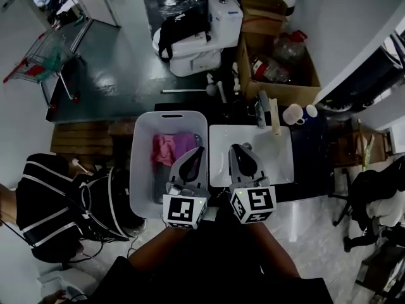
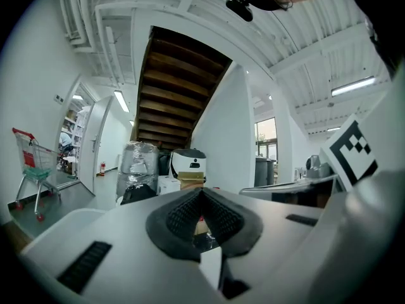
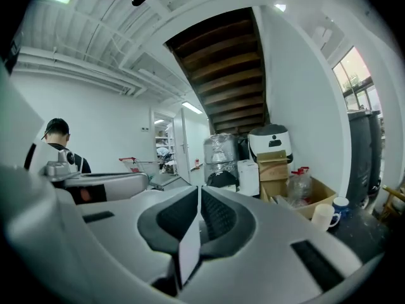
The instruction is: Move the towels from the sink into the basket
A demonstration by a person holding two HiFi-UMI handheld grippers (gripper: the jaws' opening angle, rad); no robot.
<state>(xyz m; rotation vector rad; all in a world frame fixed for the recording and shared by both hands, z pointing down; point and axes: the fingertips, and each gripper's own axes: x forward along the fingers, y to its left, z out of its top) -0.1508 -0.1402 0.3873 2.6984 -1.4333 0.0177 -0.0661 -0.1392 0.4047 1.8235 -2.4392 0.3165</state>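
Note:
A pink towel (image 1: pixel 174 147) lies bunched inside the pale plastic basket (image 1: pixel 140 170), left of the white sink (image 1: pixel 281 160). The sink's basin shows only bare white. My left gripper (image 1: pixel 196 152) hangs over the basket's right rim, jaws pressed together with nothing between them. My right gripper (image 1: pixel 240 149) sits over the sink's left edge, also shut and empty. Both point level across the room: in the left gripper view my left gripper (image 2: pixel 201 194) has its pads meeting at the tip, and in the right gripper view my right gripper (image 3: pixel 198 194) shows the same.
A faucet (image 1: pixel 261 109), a pale bottle (image 1: pixel 275 120) and a white mug (image 1: pixel 293 114) stand behind the sink. Beyond are a toilet (image 1: pixel 202 40) and an open cardboard box (image 1: pixel 278 71). A shopping cart (image 1: pixel 41 54) stands far left. A person in dark striped clothes (image 1: pixel 54 204) is left of the basket.

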